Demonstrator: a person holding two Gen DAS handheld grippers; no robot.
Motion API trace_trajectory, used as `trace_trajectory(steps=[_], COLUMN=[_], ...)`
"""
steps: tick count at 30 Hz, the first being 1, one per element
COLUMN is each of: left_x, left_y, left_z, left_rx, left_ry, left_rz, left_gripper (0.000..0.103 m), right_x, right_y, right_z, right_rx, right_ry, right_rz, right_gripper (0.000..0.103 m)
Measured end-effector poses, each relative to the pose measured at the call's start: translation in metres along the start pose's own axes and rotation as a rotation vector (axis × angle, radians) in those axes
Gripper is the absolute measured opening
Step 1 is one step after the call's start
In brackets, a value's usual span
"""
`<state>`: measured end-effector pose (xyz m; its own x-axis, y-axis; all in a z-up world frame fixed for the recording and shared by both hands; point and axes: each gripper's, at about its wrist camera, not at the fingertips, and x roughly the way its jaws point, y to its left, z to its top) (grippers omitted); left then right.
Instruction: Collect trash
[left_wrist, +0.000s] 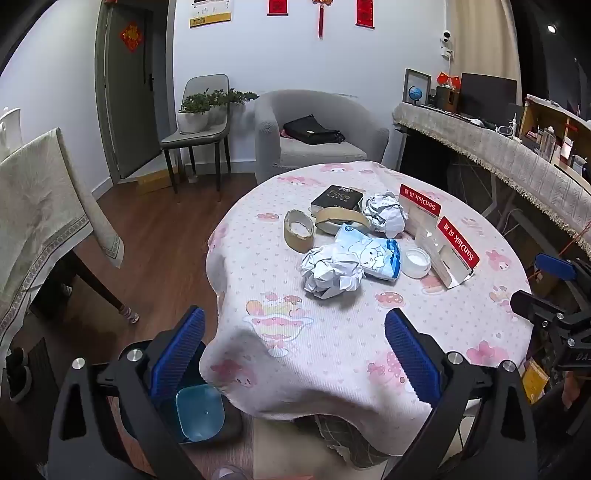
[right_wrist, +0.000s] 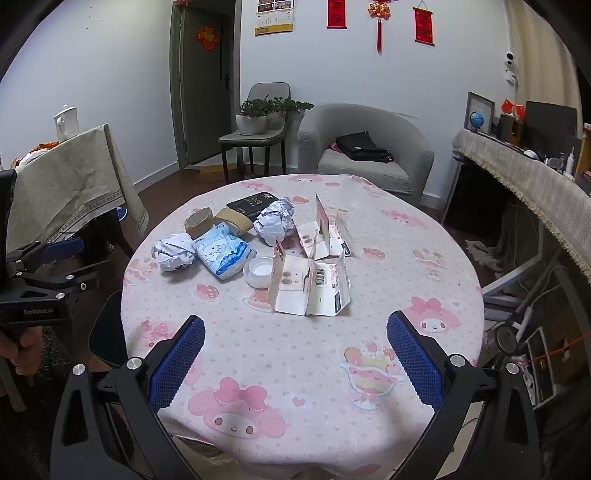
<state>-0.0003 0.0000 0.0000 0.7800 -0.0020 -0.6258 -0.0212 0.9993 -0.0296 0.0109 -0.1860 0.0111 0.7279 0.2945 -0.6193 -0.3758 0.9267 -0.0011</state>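
Trash lies on a round table with a pink cartoon cloth (left_wrist: 332, 332) (right_wrist: 295, 354). A near crumpled paper ball (left_wrist: 328, 271) (right_wrist: 173, 253), a far paper ball (left_wrist: 384, 214) (right_wrist: 275, 219), a blue tissue pack (left_wrist: 373, 251) (right_wrist: 225, 254), two tape-roll cores (left_wrist: 298, 229) (right_wrist: 199, 222), a black box (left_wrist: 338, 199) (right_wrist: 253, 203), a white lid (left_wrist: 416, 261) (right_wrist: 258, 271) and opened SanDisk cardboard packs (left_wrist: 448, 251) (right_wrist: 314, 284). My left gripper (left_wrist: 295, 350) is open and empty at the table's near left edge. My right gripper (right_wrist: 295, 354) is open and empty over the near edge.
A teal bin (left_wrist: 199, 410) stands on the floor below the left gripper. A cloth-covered table (left_wrist: 40, 221) is at the left, a grey armchair (left_wrist: 314, 136) and chair with plants (left_wrist: 199, 122) behind, a covered desk (left_wrist: 498, 155) at the right.
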Motion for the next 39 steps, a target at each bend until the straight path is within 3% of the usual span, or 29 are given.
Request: trace_trajectory(steps=[39], left_x=[-0.0022], left_y=[0.0019], left_z=[0.0014], left_rx=[-0.002], left_ry=[-0.001], left_rz=[0.006], left_gripper=[0.099], right_x=[0.0023], right_y=[0.0019], right_z=[0.0014], right_rx=[0.015], right_ry=[0.003], right_rz=[0.017], right_gripper=[0.100])
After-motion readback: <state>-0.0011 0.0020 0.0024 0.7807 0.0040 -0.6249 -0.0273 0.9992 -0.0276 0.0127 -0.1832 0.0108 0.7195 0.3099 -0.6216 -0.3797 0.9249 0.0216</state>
